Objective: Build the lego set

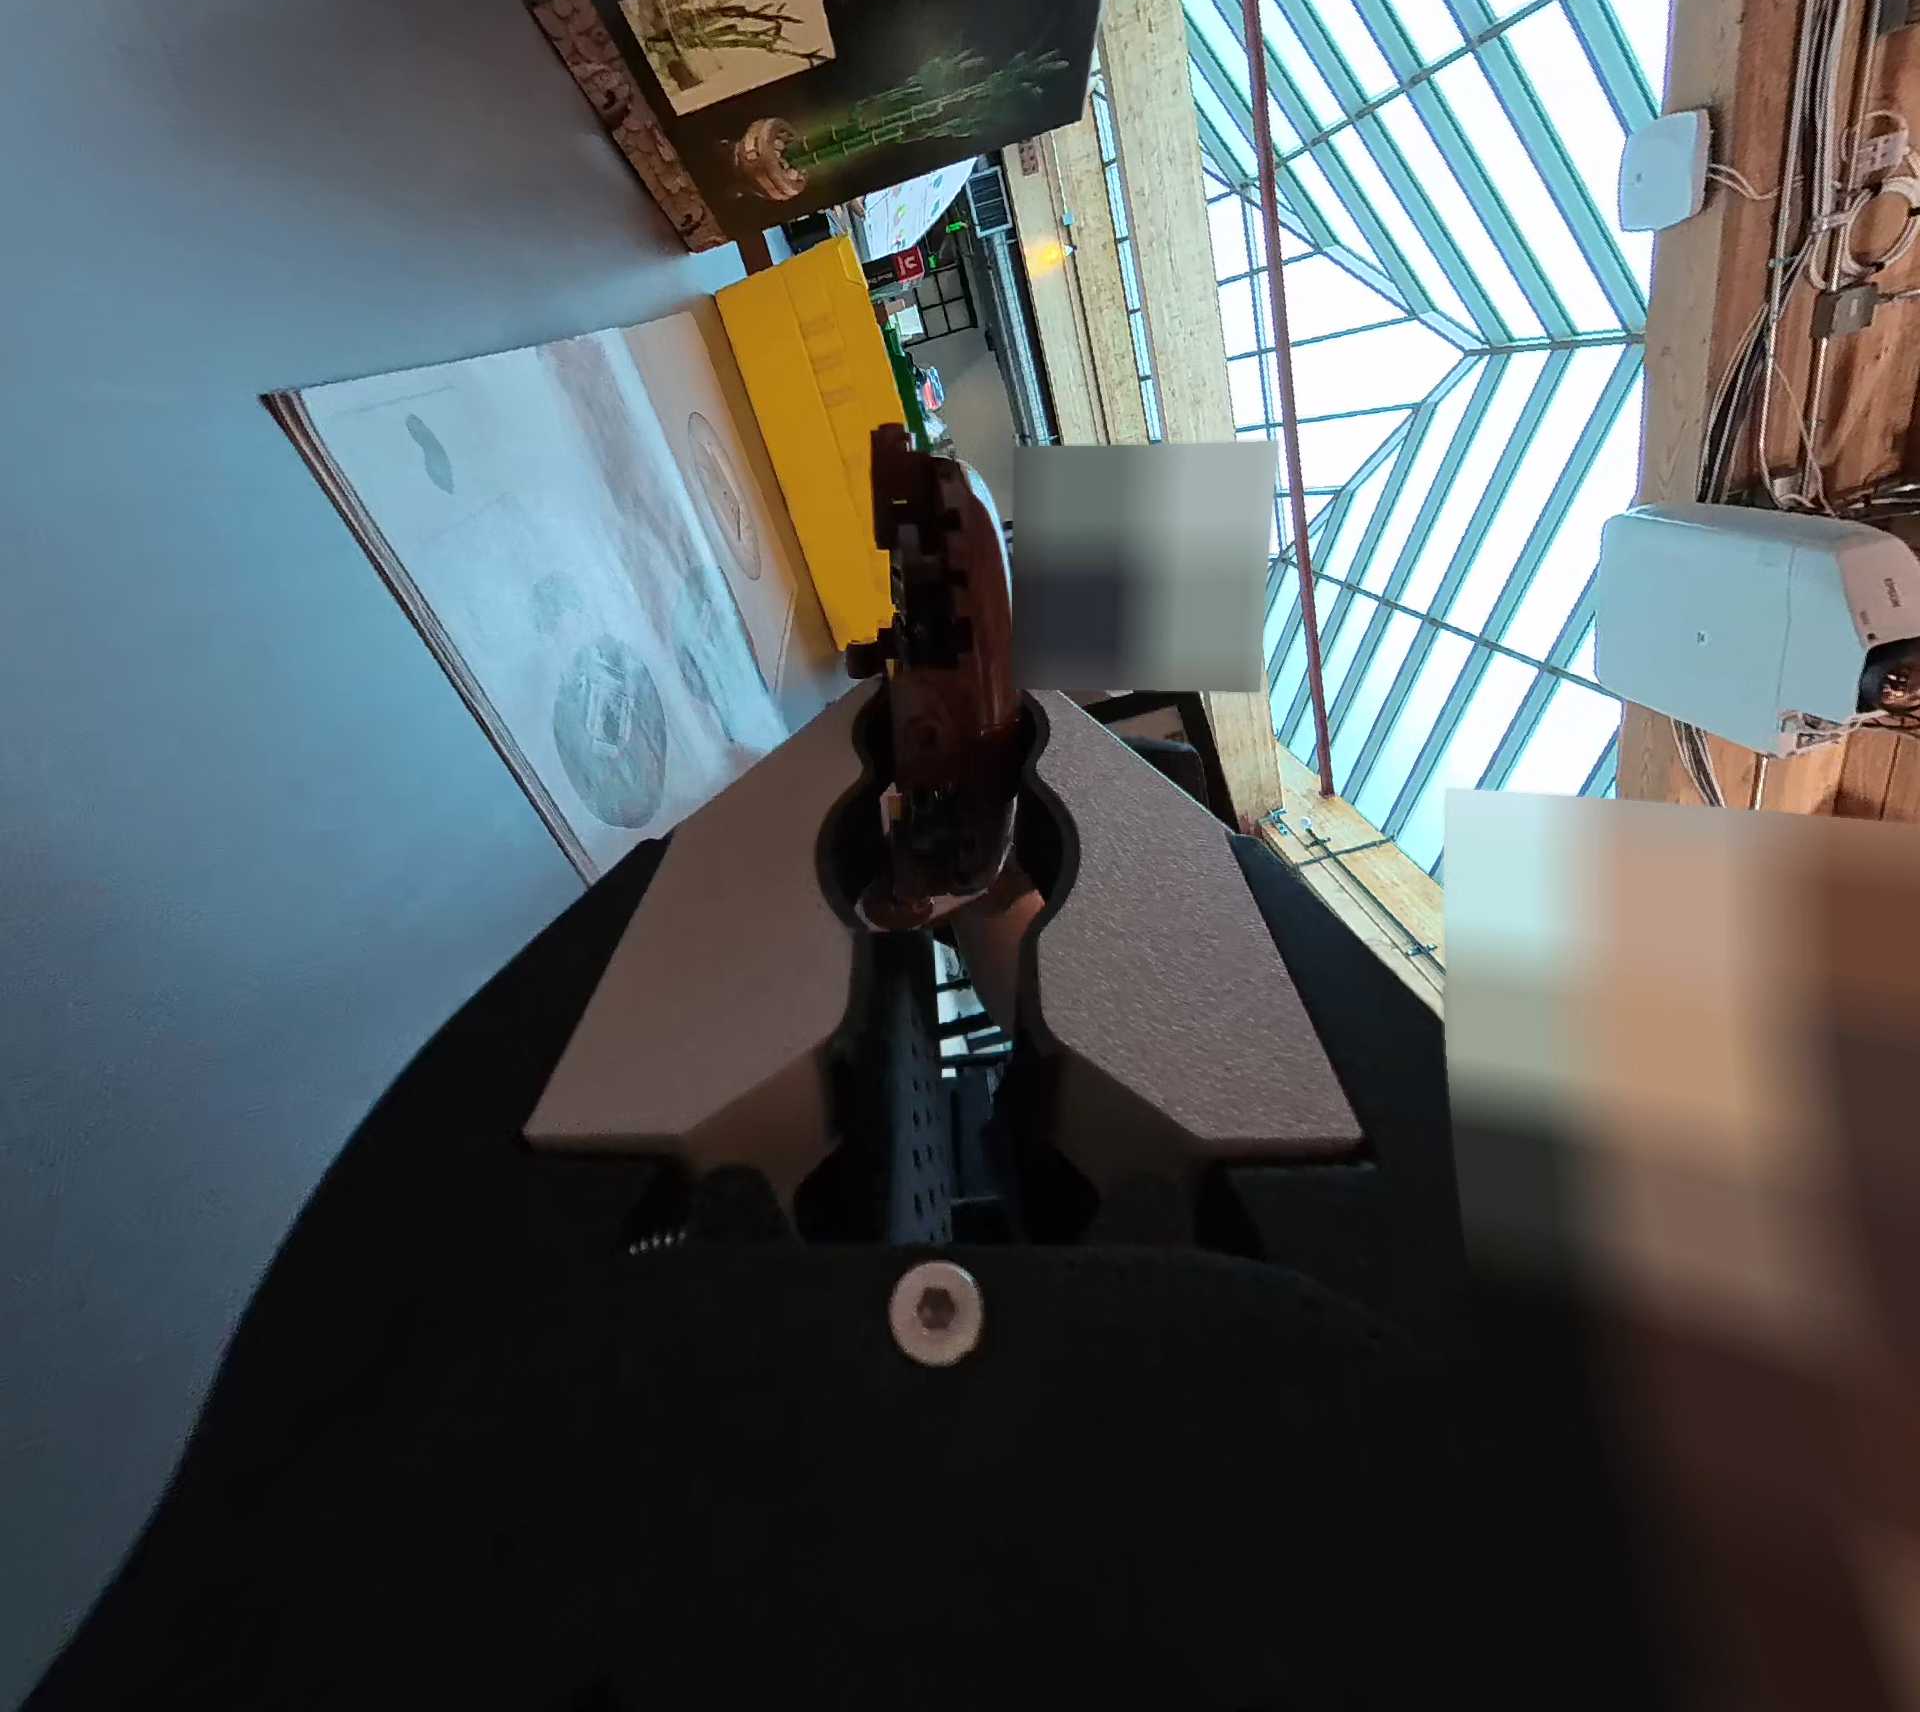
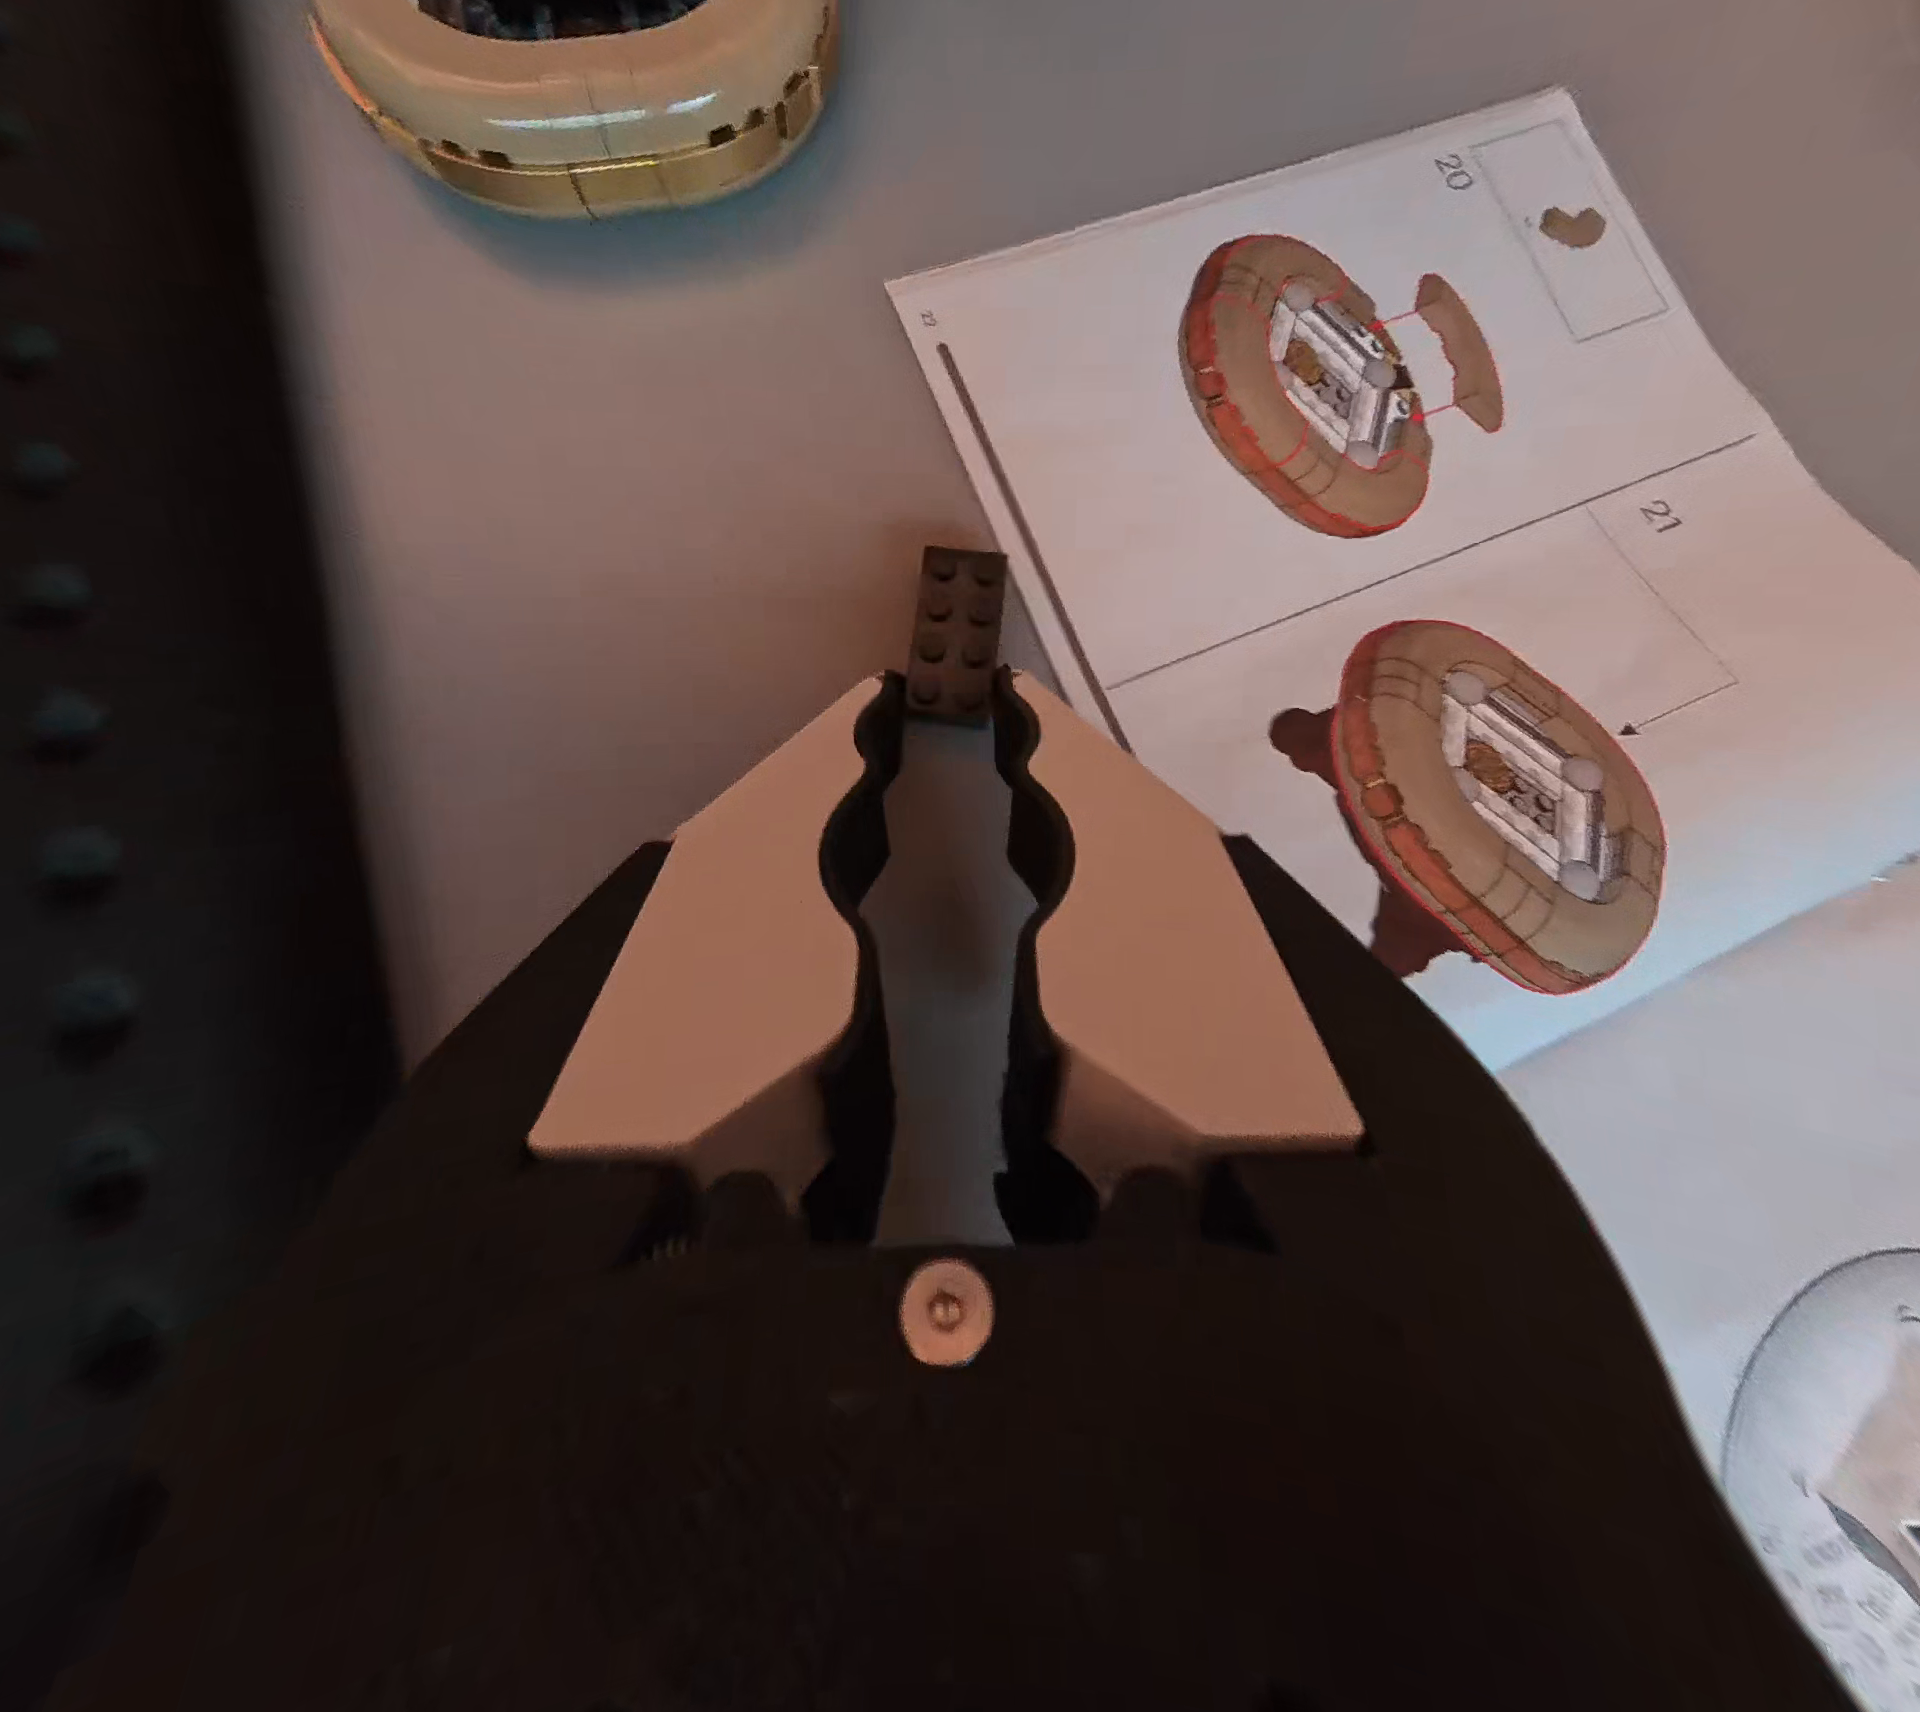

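The left gripper [image 1: 940, 789] is clamped on a brown lego assembly [image 1: 935, 613]: a curved, glossy reddish-brown shell on one side, with stepped dark brown plates and studs along the other, standing out past the fingertips and raised off the desk [image 1: 208, 519]. The left wrist view is rolled sideways, so the desk runs up the left of the picture. Beyond the assembly on the desk lie an open instruction booklet [image 1: 582, 582], a yellow box [image 1: 821, 436] just beside it, and the dark lego set box [image 1: 831, 0] printed with a green bamboo plant, standing at the far edge. The right gripper [image 2: 951, 696] is clamped on a dark grey plate [image 2: 958, 639], two studs wide and narrow in length, held by its near end at the very fingertips with the studded face toward the camera; the far end projects forward above the desk surface [image 2: 623, 415]. Toward the far edge sits the tan ring-shaped base [image 2: 566, 0], a rounded beige rim with gold-coloured segments along its lower band, enclosing a recessed core of dark grey and black studded bricks. It rests on the desk, well apart from both grippers. To the right lies the booklet's open page [image 2: 1403, 623], showing diagrams of the same ring base. A dark studded strip [image 2: 94, 727] runs along the left edge.
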`<state>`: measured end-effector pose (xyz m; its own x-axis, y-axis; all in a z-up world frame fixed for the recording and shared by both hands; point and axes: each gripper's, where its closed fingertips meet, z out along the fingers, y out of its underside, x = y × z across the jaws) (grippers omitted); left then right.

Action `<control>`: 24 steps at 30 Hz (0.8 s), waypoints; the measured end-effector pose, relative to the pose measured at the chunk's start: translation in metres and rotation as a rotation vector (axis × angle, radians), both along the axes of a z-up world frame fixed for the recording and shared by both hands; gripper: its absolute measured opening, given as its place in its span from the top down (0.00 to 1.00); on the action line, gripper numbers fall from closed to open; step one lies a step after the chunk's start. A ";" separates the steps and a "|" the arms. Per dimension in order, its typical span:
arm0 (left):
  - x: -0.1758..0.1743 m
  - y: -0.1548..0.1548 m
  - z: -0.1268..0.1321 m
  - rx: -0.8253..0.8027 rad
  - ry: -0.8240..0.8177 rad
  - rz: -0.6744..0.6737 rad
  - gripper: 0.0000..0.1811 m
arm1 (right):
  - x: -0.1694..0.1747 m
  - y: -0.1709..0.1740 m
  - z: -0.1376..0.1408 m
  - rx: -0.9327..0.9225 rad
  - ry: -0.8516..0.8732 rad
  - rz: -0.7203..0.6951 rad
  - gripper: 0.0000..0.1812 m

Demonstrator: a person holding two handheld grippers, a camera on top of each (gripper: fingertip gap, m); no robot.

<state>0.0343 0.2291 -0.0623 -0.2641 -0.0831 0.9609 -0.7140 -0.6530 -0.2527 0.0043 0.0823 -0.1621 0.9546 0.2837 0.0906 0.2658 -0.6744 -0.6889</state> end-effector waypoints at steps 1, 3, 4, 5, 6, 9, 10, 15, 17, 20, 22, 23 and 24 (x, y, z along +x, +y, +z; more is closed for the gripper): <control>0.001 0.000 -0.002 -0.002 0.009 0.004 0.90 | -0.004 0.001 0.001 0.004 0.005 0.000 0.91; 0.002 -0.002 -0.006 -0.020 0.026 0.002 0.90 | -0.010 0.009 0.015 0.067 0.027 -0.011 0.91; 0.002 -0.004 -0.006 -0.034 0.030 -0.007 0.90 | -0.013 0.016 0.027 0.106 0.046 -0.014 0.91; 0.002 -0.007 -0.005 -0.048 0.029 -0.018 0.90 | -0.013 0.023 0.039 0.148 0.049 -0.021 0.91; 0.002 -0.009 -0.004 -0.064 0.026 -0.028 0.90 | -0.009 0.031 0.051 0.190 0.031 -0.037 0.91; 0.001 -0.014 -0.006 -0.059 0.034 -0.042 0.90 | -0.004 0.045 0.065 0.205 0.029 -0.021 0.91; 0.001 -0.014 -0.008 -0.043 0.041 -0.041 0.90 | -0.011 0.043 0.056 0.136 0.072 0.015 0.91; -0.005 -0.019 -0.006 -0.007 0.038 -0.082 0.90 | -0.056 0.034 0.000 -0.086 0.054 0.184 0.91; -0.007 -0.023 -0.005 0.007 0.036 -0.103 0.90 | -0.062 0.039 0.004 -0.021 0.025 0.206 0.91; -0.012 -0.029 -0.008 0.032 0.047 -0.126 0.90 | -0.053 0.040 0.002 -0.007 -0.010 0.181 0.75; -0.018 -0.032 -0.011 0.027 0.062 -0.145 0.90 | -0.045 0.047 0.015 0.074 -0.016 0.151 0.68; -0.021 -0.032 -0.013 0.026 0.070 -0.150 0.90 | -0.038 0.053 0.030 0.147 -0.033 0.128 0.68; -0.023 -0.032 -0.015 0.034 0.077 -0.148 0.90 | -0.027 0.061 0.047 0.228 -0.071 0.090 0.69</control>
